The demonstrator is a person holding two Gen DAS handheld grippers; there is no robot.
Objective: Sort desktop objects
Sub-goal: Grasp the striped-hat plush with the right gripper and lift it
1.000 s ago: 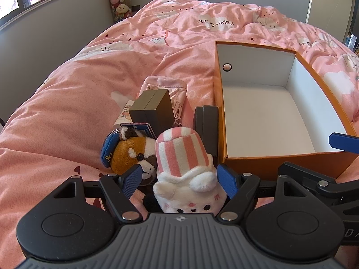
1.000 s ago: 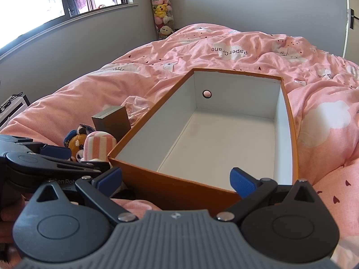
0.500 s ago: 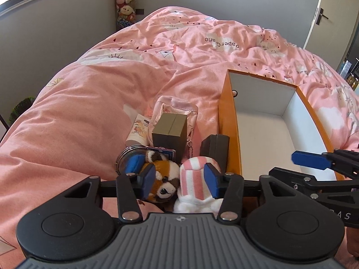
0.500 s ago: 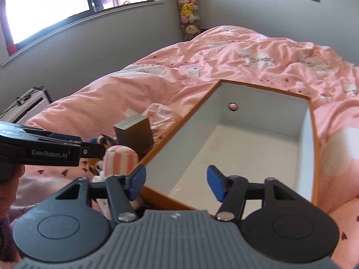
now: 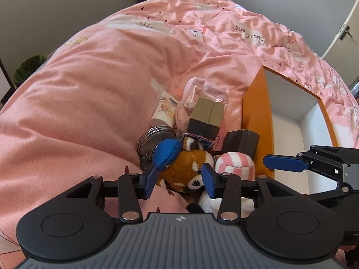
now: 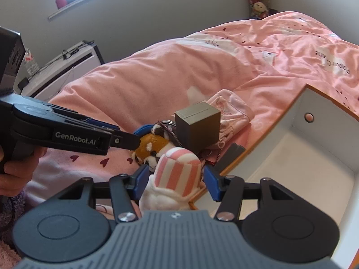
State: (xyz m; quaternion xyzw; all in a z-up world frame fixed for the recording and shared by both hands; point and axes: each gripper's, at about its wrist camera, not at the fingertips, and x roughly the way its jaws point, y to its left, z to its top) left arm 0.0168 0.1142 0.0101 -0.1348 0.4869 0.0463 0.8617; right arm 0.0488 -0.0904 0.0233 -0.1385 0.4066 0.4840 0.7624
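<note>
A pile of small objects lies on the pink duvet beside an orange box (image 5: 258, 116) with a white inside (image 6: 298, 148). My left gripper (image 5: 179, 178) is open with its fingers on either side of a red panda plush (image 5: 184, 168) in a blue cap. My right gripper (image 6: 176, 180) is open around a white plush with a pink striped hat (image 6: 177, 168); the hat also shows in the left wrist view (image 5: 233, 163). Neither grip looks closed tight.
In the pile are an olive-grey box (image 5: 207, 116), a dark case (image 5: 242, 141), a pink pouch (image 5: 202, 92), a small tube (image 5: 163, 109) and a round tin (image 5: 154, 136). A white unit (image 6: 65, 67) stands left of the bed.
My left gripper has shifted left from the striped plush to the red panda. My right gripper has swung left from over the box to the striped plush and narrowed.
</note>
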